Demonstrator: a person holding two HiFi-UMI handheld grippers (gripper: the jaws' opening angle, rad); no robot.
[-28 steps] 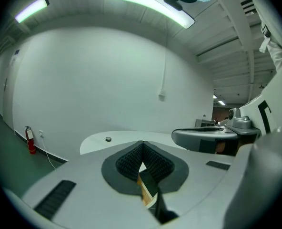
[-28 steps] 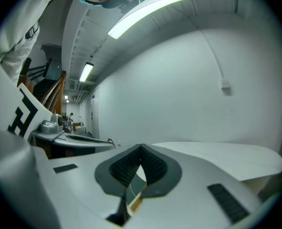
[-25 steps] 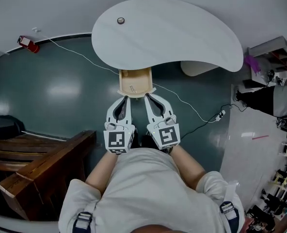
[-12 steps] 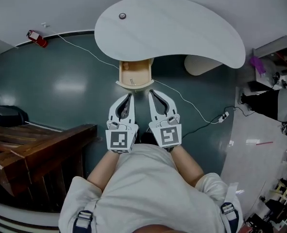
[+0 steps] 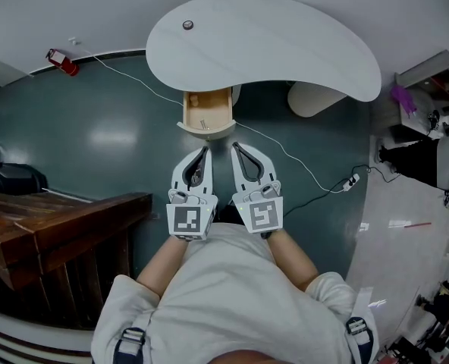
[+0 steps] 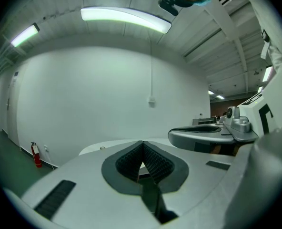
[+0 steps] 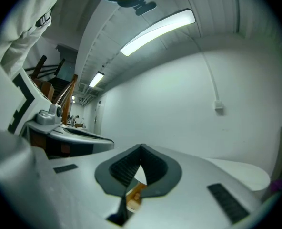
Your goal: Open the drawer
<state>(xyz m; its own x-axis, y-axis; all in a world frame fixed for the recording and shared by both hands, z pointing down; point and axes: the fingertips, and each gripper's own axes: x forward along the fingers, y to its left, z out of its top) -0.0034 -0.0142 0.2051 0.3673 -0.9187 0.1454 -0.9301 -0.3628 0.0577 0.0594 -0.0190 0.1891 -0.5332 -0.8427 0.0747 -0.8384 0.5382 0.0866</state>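
Note:
The wooden drawer (image 5: 207, 112) stands pulled out from under the white curved table (image 5: 285, 51), with a small object lying inside it. In the head view my left gripper (image 5: 204, 152) and right gripper (image 5: 236, 148) sit side by side just short of the drawer's curved front (image 5: 206, 133), not touching it. Both are shut with nothing held. In the left gripper view the left gripper (image 6: 142, 144) has its ribbed pads (image 6: 157, 162) meeting. In the right gripper view the right gripper (image 7: 141, 148) is likewise shut, and a sliver of the drawer's wood (image 7: 134, 194) shows under its pads.
A dark wooden bench (image 5: 58, 230) stands at the left. A red fire extinguisher (image 5: 61, 61) sits by the wall. A white cable (image 5: 285, 154) runs across the green floor to a power strip (image 5: 351, 179). A shelf (image 5: 437, 74) with clutter lines the right side.
Both grippers have drawn back from the drawer front, which their tips touched a second ago. A gap now separates them from it. The drawer stays open.

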